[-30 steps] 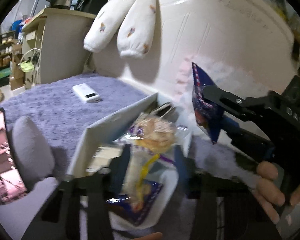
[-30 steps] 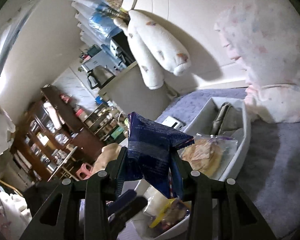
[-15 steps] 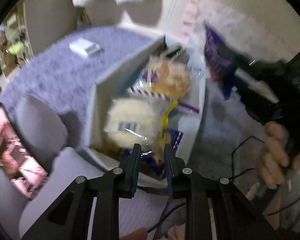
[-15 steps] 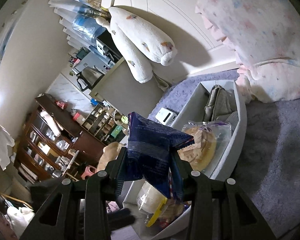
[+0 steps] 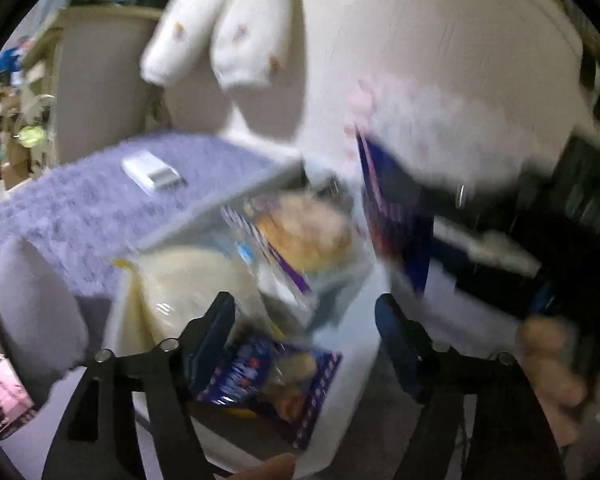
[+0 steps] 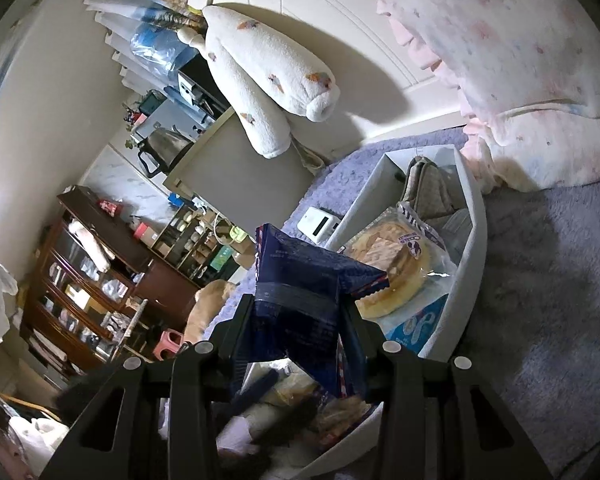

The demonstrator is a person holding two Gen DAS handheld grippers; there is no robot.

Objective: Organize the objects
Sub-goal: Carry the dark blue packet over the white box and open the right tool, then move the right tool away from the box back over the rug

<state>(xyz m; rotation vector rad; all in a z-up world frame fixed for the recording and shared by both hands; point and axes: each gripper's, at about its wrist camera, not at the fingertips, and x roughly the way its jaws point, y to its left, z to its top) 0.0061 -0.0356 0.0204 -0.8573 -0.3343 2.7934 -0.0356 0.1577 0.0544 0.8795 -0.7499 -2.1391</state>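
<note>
Purple shaggy bedding (image 6: 540, 280) covers a bed, and on it lies a long white bin (image 6: 474, 216), the landmark for all else. Beyond the bin's far end rises a cream headboard (image 6: 340, 20), with two white plush bolsters (image 6: 276, 68) hanging against it and a pink-flecked pillow (image 6: 520, 48) leaning to the bin's right. Left of the bin, on the bedding, lies a small white device (image 6: 318, 224).

Inside the bin, toward its middle, sits a round bun in a clear wrapper (image 6: 392, 268); past it, at the far end, is a folded grey-beige item (image 6: 428, 188). At the near end lie a pale round bun in plastic (image 5: 188, 292) and a blue-and-white snack pack (image 5: 276, 376).

Left tongs (image 5: 304, 332) hover over the bin's near end, their jaws opening wide with nothing pinched between them; the view is blurred. Right tongs (image 6: 296, 320) stand narrow, clamped on a dark blue snack bag (image 6: 300, 280), held above the bin's near end. A hand (image 5: 552, 364) grips the right tool's handle.
</note>
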